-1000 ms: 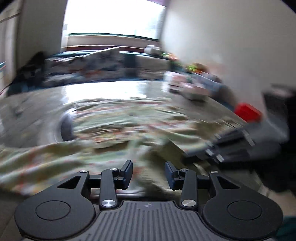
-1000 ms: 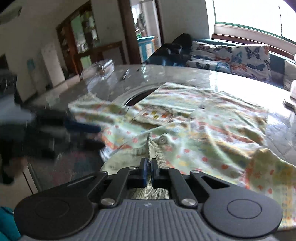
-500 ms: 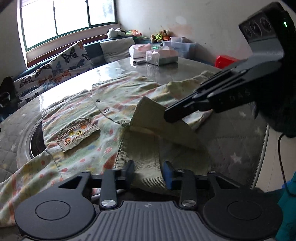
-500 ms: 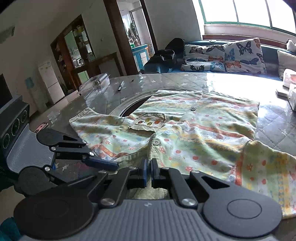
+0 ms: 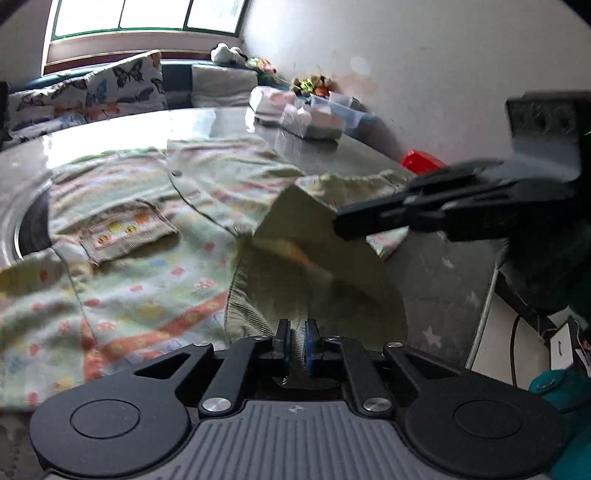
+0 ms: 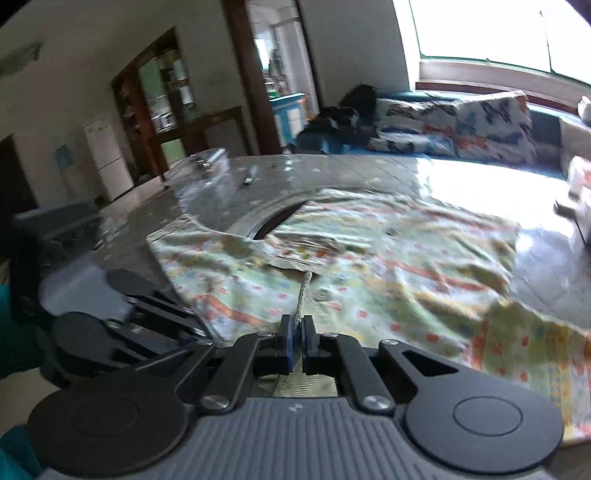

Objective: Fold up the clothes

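A pale green child's shirt (image 5: 155, 266) printed with small orange, red and yellow flowers and stripes lies spread front-up on a glossy grey table (image 5: 332, 155). It has a ribbed chest pocket (image 5: 125, 230) and buttons down the front. Its ribbed hem (image 5: 258, 302) is lifted, showing the plain green inside.

Shirt (image 5: 147, 280) spread flat on the desk (image 5: 332, 151), left gripper (image 5: 296, 345) at its near hem, right gripper (image 5: 373, 221) to the right holding the raised fold, boxes (image 5: 310, 118) on the desk beyond, cushions (image 5: 122, 88) behind the desk under the window (image 5: 140, 14)
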`<state>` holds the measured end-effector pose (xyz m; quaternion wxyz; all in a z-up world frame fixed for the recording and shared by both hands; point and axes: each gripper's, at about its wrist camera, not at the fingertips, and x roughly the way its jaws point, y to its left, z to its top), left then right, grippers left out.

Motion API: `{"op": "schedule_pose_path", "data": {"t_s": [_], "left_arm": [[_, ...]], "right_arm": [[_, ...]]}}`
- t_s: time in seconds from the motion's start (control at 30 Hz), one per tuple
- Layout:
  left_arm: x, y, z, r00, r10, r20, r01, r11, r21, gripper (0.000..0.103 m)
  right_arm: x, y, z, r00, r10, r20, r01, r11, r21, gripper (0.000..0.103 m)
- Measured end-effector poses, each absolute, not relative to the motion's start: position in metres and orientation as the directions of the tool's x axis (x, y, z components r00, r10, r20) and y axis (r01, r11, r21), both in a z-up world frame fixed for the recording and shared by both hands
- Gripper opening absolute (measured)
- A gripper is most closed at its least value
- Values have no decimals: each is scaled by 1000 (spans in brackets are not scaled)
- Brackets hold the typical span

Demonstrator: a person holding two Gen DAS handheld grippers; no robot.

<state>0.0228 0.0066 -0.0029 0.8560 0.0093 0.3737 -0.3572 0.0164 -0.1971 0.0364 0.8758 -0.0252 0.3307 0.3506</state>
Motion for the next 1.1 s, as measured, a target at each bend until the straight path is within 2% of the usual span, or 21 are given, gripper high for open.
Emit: {"op": "schedule_pose_path", "data": {"t_s": [0.23,0.3,0.33,0.6,0.7,0.83,1.1], "left_arm": [[20,19,13,514,-601,-613,607,759,-235,15],[20,22,18,527,-599,-603,604,763,-230,27],[19,24,20,534,-598,-598,602,765,-228,29],[44,12,32,562,-624,-542,570,768,-293,28],[61,2,17,537,-632,-559,546,765,-341,25],[66,-5,-1,510,-619,-597,533,773,-346,25],[60,-8,-13,500,-605,-620,524,781,-340,25]], "right_arm": [[6,-160,16,478,547,-687,-731,682,34,4],[4,-152,8,462,535,-707,-750,661,10,5],[4,-149,5,455,532,-714,-756,654,5,7],[-1,-157,6,445,548,-708,-751,660,39,13],[1,-175,13,469,549,-692,-715,696,66,14],[16,-212,20,550,501,-669,-611,787,87,18],[85,-281,1,706,297,-643,-323,943,82,19]]}}
